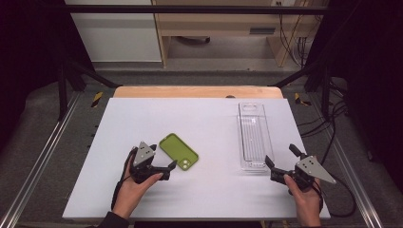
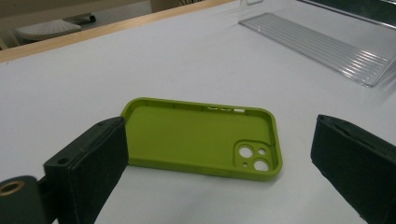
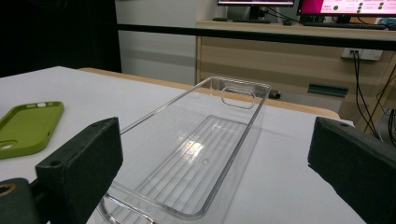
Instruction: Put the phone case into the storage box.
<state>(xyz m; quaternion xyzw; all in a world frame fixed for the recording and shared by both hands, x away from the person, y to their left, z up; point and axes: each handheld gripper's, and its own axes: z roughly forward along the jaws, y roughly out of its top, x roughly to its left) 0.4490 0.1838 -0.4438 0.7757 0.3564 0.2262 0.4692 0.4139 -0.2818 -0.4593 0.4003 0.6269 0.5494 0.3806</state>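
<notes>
A lime-green phone case point(image 1: 178, 151) lies hollow side up on the white table, its camera cutout at the end nearest me. My left gripper point(image 1: 169, 170) is just in front of that end, open. In the left gripper view the case point(image 2: 201, 137) lies between and beyond the wide-apart jaws of the left gripper point(image 2: 217, 154), and no pad presses on it. A clear, empty plastic tray point(image 1: 242, 137) stands at the right. My right gripper point(image 1: 281, 156) is open at its near end. In the right gripper view the tray point(image 3: 243, 140) runs away from the right gripper point(image 3: 210, 144).
The table's wooden far edge point(image 1: 197, 91) lies beyond the white surface. Black frame posts and metal rails flank both sides. In the right gripper view, the green case point(image 3: 28, 127) shows at the left, and a wooden bench with monitors point(image 3: 299, 32) stands behind the table.
</notes>
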